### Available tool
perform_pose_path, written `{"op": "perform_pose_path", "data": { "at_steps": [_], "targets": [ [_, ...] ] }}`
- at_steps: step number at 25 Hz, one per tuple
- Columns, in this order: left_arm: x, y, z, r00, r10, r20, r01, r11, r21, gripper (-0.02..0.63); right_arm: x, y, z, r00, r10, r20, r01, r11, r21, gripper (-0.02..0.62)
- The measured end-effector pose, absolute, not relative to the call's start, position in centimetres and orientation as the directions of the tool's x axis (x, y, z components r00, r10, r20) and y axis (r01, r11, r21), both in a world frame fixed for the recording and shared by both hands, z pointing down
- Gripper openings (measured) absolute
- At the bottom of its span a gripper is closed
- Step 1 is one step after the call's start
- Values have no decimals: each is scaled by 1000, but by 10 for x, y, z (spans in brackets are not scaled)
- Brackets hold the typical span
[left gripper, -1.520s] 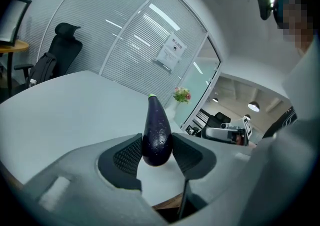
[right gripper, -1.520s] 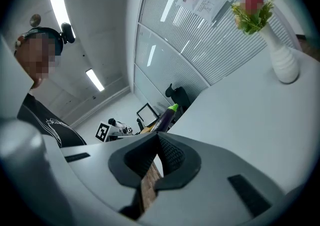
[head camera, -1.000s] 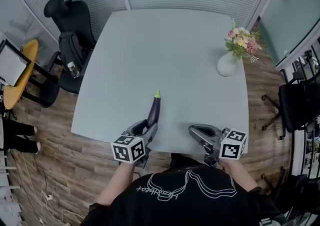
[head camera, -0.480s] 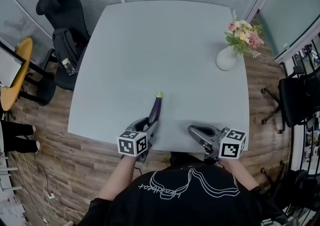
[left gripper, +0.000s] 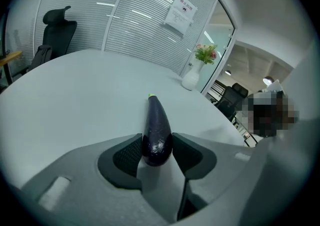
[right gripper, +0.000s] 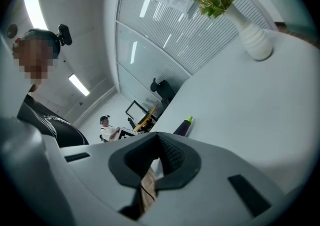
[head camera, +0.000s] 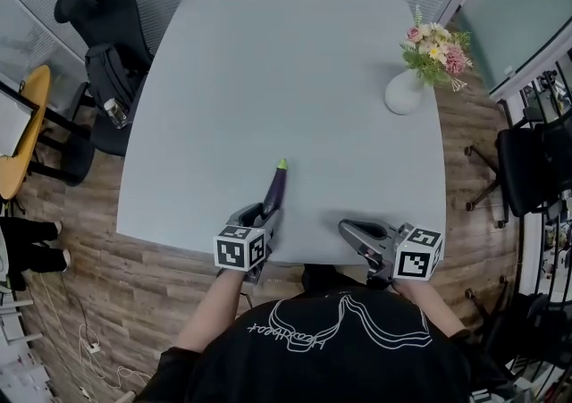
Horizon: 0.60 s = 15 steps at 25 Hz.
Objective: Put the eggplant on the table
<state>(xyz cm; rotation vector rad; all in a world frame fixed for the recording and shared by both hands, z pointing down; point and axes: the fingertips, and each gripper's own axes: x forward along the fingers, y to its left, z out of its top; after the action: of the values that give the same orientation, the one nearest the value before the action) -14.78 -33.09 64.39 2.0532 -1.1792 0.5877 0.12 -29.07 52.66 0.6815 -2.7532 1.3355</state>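
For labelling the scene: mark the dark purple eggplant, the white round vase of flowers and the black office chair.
dark purple eggplant (left gripper: 157, 127): left gripper view, its glossy body.
white round vase (head camera: 403, 95): head view, its belly.
black office chair (head camera: 107, 21): head view, its backrest.

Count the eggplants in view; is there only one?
1. The eggplant is clamped in the jaws of the left gripper, at the near edge of the table. No other shows in any view.

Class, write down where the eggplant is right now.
In the head view, the eggplant is clamped in the left gripper at the near edge of the table, left of centre, green tip pointing away.
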Motion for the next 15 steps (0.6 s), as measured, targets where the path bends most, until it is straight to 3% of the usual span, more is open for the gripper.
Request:
{"op": "perform_pose_path", "data": {
  "at_steps": [12, 15],
  "targets": [
    [-146, -331, 651, 465, -567, 680, -883, -351, 311, 197, 6, -280, 530, -900, -389, 197, -393, 529, -752, 6],
    [-147, -332, 652, 456, -579, 676, -886, -364, 286, 238, 7, -277, 529, -899, -391, 196, -394, 529, -752, 6]
  ]
}}
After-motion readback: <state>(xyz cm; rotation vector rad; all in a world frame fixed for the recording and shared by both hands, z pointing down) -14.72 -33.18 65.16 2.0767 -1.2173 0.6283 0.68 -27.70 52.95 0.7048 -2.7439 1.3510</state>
